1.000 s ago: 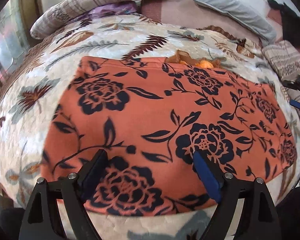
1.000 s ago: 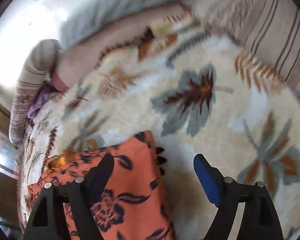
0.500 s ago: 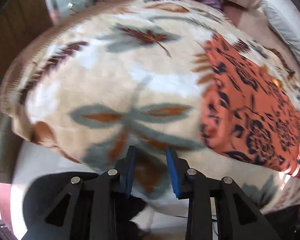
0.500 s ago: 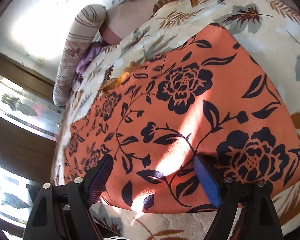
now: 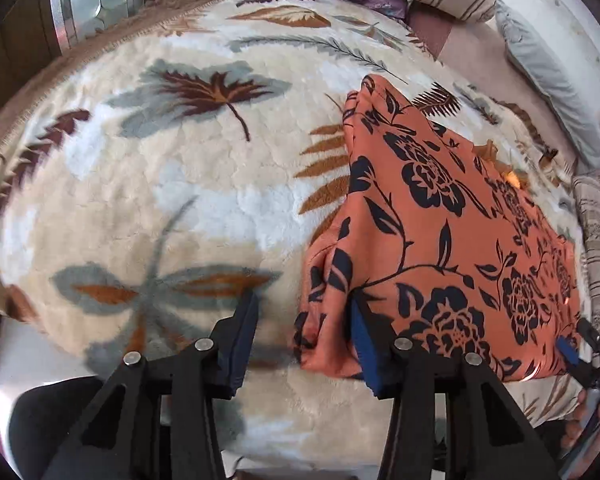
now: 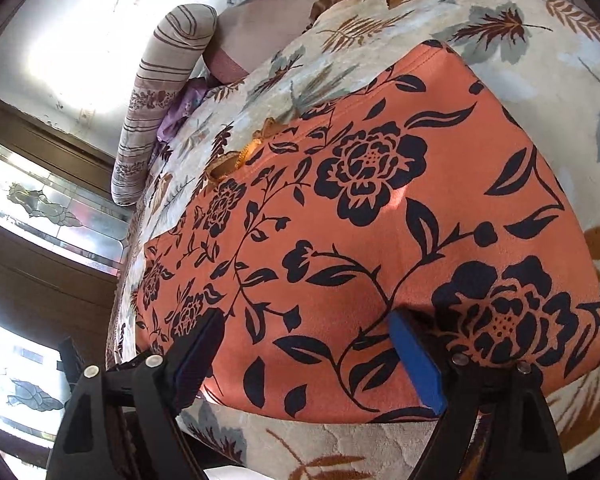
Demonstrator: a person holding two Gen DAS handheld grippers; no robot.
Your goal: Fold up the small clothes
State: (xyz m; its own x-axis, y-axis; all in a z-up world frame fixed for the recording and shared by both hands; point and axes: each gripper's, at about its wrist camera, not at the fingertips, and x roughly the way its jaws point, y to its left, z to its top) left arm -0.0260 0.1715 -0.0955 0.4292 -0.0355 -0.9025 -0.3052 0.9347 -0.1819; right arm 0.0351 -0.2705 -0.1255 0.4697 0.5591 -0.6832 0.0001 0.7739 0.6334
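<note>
1. While its jaws are opening, the left gripper (image 5: 302,330) straddles the orange floral garment's (image 5: 440,216) near corner, unpinched.
2. Spread wide, the right gripper's (image 6: 306,346) jaws sit over the garment's near edge on the leaf-patterned blanket (image 5: 180,184).

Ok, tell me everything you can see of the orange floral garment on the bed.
The orange garment is thin, soft-looking cloth printed with dark navy roses and vines. It lies spread nearly flat on the leaf-patterned blanket, its near left corner rumpled. The left gripper, jaws opening, straddles that corner; the right gripper stands open over the near edge.
</note>
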